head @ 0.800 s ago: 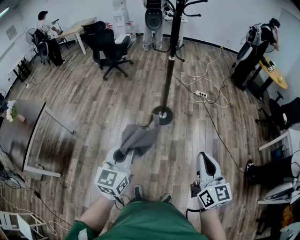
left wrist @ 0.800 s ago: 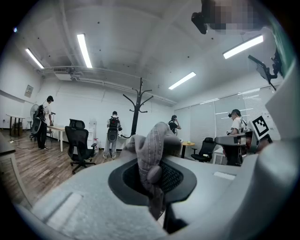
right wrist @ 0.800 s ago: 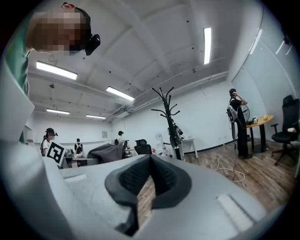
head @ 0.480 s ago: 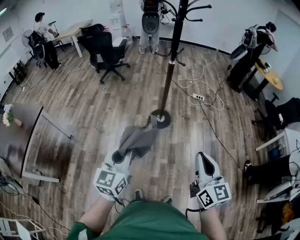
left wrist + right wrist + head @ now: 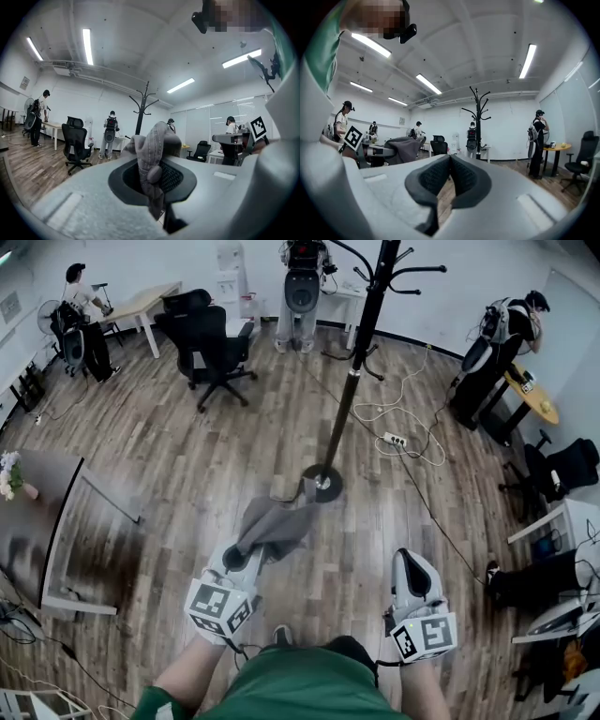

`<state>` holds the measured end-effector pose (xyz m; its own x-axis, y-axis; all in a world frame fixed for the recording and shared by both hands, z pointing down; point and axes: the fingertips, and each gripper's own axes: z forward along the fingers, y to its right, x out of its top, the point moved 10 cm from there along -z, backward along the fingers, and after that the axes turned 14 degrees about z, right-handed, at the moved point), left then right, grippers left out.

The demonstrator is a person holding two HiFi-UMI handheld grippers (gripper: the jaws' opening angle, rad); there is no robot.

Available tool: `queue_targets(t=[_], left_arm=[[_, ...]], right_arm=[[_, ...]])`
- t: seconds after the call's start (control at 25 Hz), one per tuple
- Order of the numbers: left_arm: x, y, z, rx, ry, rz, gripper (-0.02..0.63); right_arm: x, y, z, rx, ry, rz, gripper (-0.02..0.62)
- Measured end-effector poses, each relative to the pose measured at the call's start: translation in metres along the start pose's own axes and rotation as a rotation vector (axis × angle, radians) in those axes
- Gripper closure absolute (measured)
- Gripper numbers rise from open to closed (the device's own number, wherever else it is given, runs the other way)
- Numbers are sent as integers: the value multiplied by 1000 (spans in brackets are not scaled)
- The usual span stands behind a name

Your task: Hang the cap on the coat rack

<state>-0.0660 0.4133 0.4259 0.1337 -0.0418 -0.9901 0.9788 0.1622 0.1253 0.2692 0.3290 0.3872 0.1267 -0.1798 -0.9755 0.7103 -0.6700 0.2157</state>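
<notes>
The left gripper [image 5: 249, 551] is held level in front of the person, on a bare forearm that comes in from 6 o'clock and angles toward 1 o'clock. Its jaws are clamped on the grey cap [image 5: 277, 521]; in the left gripper view the fabric is pinched between the pads and droops below them. The right gripper [image 5: 410, 559] is also level, at 3 o'clock of the left one and well apart from it, pointing to 12 o'clock. Its jaws are closed on each other with nothing between them.

The black coat rack [image 5: 354, 371] is the largest thing ahead. Its round base sits on the wood floor at 1 o'clock of the left gripper, and its pole runs toward 12 o'clock to curved hooks at the top of the head view. A black office chair [image 5: 211, 343] stands at 11 o'clock, well apart. The cap spreads from the jaws toward 1 o'clock, its far edge showing just beside the rack's base and far from the hooks. A white power strip [image 5: 394, 439] lies at 2 o'clock of the base.
</notes>
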Motion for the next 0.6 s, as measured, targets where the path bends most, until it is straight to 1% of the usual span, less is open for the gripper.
queue_targets(t=[0.24, 0.44, 0.6], left_arm=[[-11, -29, -7, 30, 5, -19, 579], [-17, -46, 9, 57, -13, -32, 580], [-16, -57, 27, 78, -24, -18, 580]], right_arm=[[-5, -6, 14, -7, -18, 118, 594], [-3, 6, 43, 1, -15, 137, 594], [-4, 23, 77, 24, -9, 151, 594]])
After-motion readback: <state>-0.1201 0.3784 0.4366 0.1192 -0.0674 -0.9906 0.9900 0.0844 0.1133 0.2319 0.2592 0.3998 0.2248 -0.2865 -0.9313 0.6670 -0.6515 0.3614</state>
